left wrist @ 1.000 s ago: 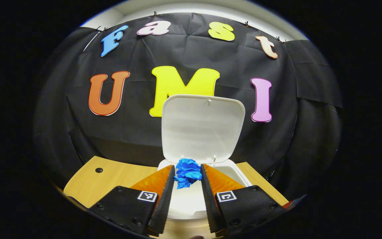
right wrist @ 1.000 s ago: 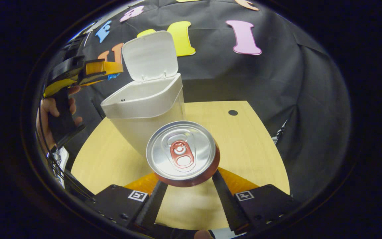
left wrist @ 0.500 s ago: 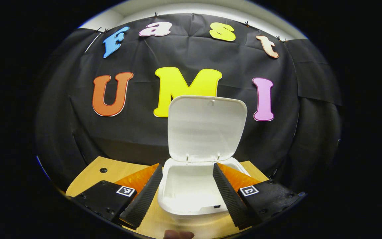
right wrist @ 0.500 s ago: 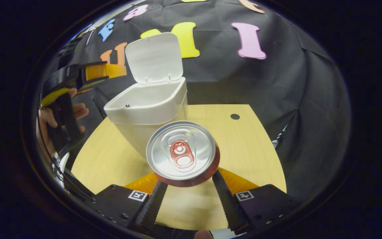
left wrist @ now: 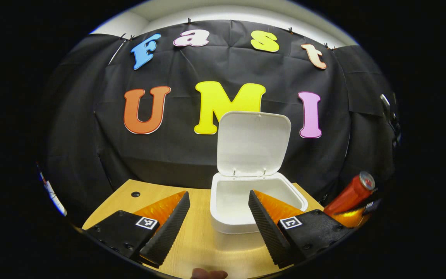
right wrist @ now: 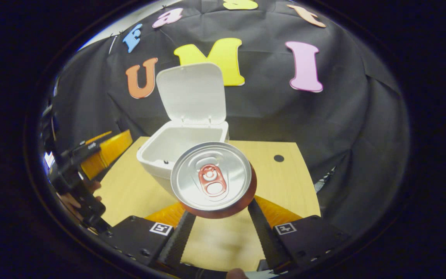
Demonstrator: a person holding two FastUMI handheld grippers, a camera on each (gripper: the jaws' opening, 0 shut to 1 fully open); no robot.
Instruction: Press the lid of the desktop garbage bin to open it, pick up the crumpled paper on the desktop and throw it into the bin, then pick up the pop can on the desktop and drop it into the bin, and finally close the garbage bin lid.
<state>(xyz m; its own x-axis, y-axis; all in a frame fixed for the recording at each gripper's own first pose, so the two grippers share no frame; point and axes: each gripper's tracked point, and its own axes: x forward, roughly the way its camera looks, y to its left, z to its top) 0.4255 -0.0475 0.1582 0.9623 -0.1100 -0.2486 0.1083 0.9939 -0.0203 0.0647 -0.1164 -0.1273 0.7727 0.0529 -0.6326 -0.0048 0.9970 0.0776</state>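
The white desktop bin [left wrist: 223, 223] stands on the wooden table with its lid [left wrist: 252, 143] raised upright. My left gripper [left wrist: 218, 192] is open and holds nothing; it hangs in front of the bin and slightly to its left. The red pop can [right wrist: 212, 178] is upright between the fingers of my right gripper [right wrist: 221, 209], which is shut on it and held above the table. The bin [right wrist: 149, 155] and its lid [right wrist: 191, 93] lie just behind the can. In the left gripper view the can [left wrist: 349, 195] hangs to the right of the bin.
The wooden table [left wrist: 157, 193] has a small round hole [left wrist: 135, 194] at its far left and another hole [right wrist: 278, 158] at its far right. The black cloth wall stands close behind the bin. A hand [right wrist: 72, 199] holds the left gripper [right wrist: 103, 149] at the table's left.
My left gripper opened and the blue crumpled paper left its fingers, dropping out of sight; the gripper then drew back and left. My right gripper carried the can closer to the bin.
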